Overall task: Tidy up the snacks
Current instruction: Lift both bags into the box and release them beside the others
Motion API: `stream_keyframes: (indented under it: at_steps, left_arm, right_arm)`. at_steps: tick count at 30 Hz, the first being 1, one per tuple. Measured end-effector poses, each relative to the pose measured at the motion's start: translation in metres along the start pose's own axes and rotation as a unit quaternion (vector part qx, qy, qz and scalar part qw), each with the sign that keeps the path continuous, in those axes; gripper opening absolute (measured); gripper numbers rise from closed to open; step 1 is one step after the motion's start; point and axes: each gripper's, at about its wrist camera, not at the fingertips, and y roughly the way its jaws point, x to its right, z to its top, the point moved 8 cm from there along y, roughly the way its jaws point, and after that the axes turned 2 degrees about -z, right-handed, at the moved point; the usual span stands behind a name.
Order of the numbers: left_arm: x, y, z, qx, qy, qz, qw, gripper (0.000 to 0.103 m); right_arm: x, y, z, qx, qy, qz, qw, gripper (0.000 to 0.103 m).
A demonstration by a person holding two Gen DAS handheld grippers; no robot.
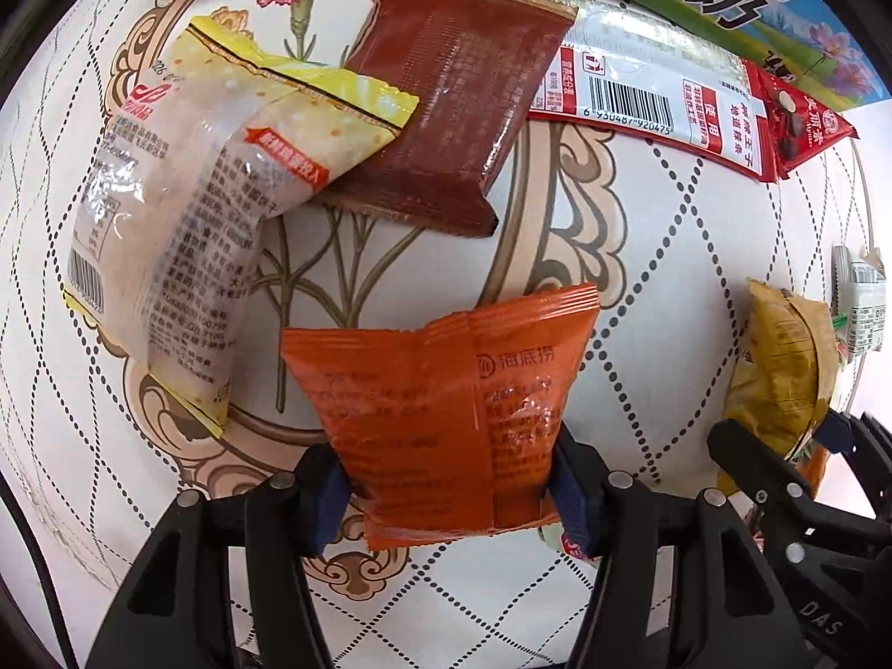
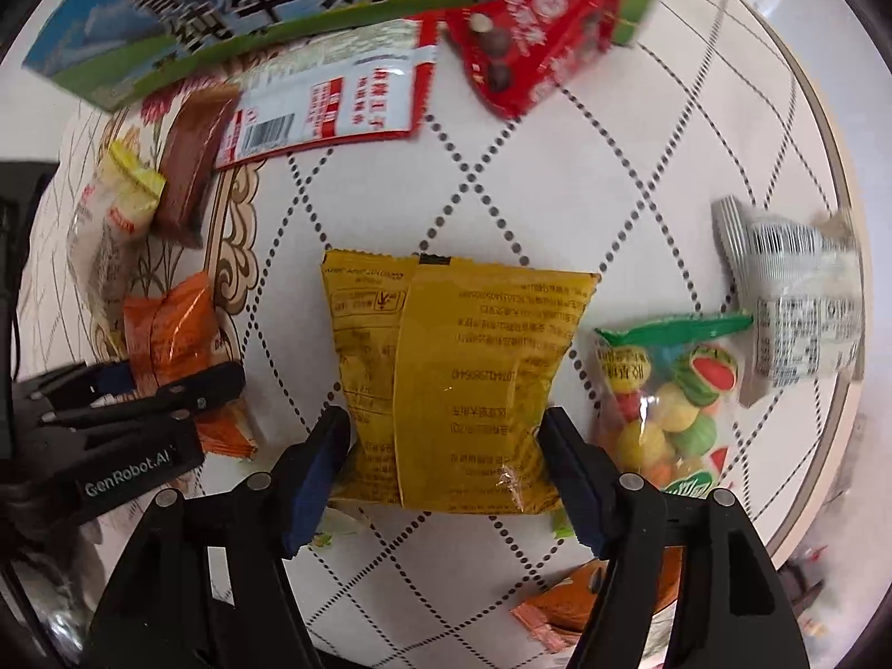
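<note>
Left gripper [image 1: 449,493] clenched on orange packet [image 1: 440,407]; right gripper [image 2: 443,471] straddling yellow packet [image 2: 457,384], pads touching its sides, grip uncertain, on patterned table [image 2: 641,167].

A round table [image 2: 697,128] has a white cloth with dotted lines and pink flowers. On it lie a yellow bag [image 2: 463,379], an orange bag [image 1: 440,407], a brown pack [image 1: 446,106], a pale pack [image 1: 184,212], a red-and-white pack [image 1: 641,95], a red bag [image 2: 524,39], a candy bag [image 2: 663,396] and a gray pack [image 2: 797,301]. A milk box [image 2: 223,5] stands at the far side.
</note>
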Motion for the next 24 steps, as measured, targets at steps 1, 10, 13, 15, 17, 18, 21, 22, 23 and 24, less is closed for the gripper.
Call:
stream_keyframes:
  at_steps: [1,10,13,15,17,18,21,22,23,24]
  left_arm:
    - [-0.002,0.003,0.011,0.0,0.001,0.001,1.0,0.059]
    - [-0.002,-0.005,0.013,0.008,0.01,0.011,0.9999,0.057]
    - [0.003,-0.016,0.007,0.014,0.023,0.016,0.9995,0.05]
    - [0.005,-0.022,0.005,0.016,0.021,0.008,0.9996,0.05]
    - [0.007,-0.031,0.003,0.016,0.016,-0.008,0.9997,0.05]
    - [0.007,-0.038,0.002,0.016,0.015,-0.016,0.9996,0.049]
    - [0.013,-0.073,0.005,0.034,0.012,-0.05,0.9981,0.049]
    - [0.016,-0.087,0.008,0.045,0.013,-0.057,0.9973,0.049]
    - [0.018,-0.1,0.011,0.055,0.015,-0.062,0.9964,0.049]
    - [0.021,-0.115,0.016,0.066,0.018,-0.069,0.9953,0.049]
  right_arm:
    - [0.0,0.0,-0.002,0.003,0.009,0.003,1.0,0.073]
    - [0.038,-0.005,0.006,0.032,0.079,0.028,0.996,0.064]
    - [0.056,-0.009,0.008,0.042,0.082,0.032,0.995,0.061]
    - [0.066,-0.019,0.011,0.046,0.081,0.033,0.995,0.059]
    - [0.066,-0.031,0.011,0.045,0.082,0.039,0.995,0.058]
    - [0.066,-0.037,0.019,0.047,0.083,0.045,0.994,0.058]
    - [0.072,-0.065,0.023,0.063,0.082,0.067,0.992,0.058]
    - [0.074,-0.076,0.025,0.071,0.079,0.071,0.992,0.058]
    - [0.076,-0.089,0.028,0.082,0.076,0.079,0.991,0.058]
    - [0.08,-0.103,0.032,0.091,0.075,0.086,0.989,0.058]
